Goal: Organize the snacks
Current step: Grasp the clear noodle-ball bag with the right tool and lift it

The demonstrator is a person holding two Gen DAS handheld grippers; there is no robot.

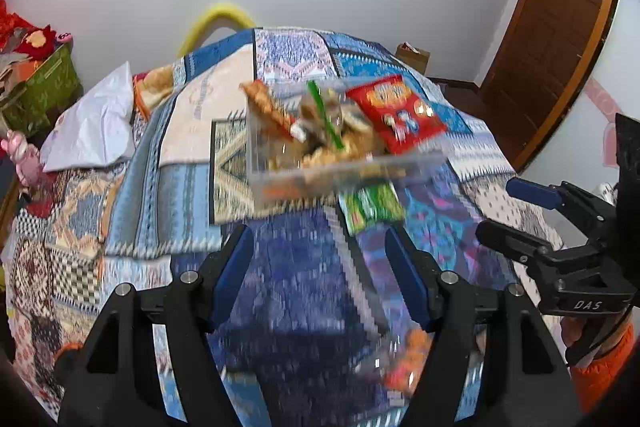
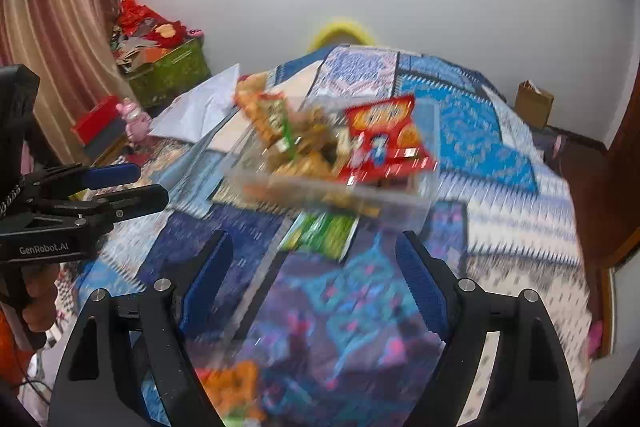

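Two grippers, both w/ jaws spread and nothing between them: your left gripper (image 1: 316,267) and right gripper (image 2: 316,279) hang over the near part of the bed (image 1: 304,283), pointing down at the quilt.

Clear plastic bin (image 1: 336,171) sits mid-bed, away from every edge, heaped w/ snack packets; the red snack bag (image 1: 394,113) leans out over its far right rim. Green snack packet (image 1: 372,207) lies flat on the quilt, touching or just under the bin's near wall; can't tell which, too blurred. Orange packets (image 2: 234,385) lie loose near the bed's near edge, below your jaws.

Handling, as a judgement: packets are light, crinkly, slick foil/film, and contents prob. crush easily, so pinch a sealed edge or corner, not the puffed middle. Flat green one needs a low approach to get under an edge; soft quilt gives, which helps. Bin is stiff but top-heavy w/ the pile: grip its rim wall, one side each, and keep it level.
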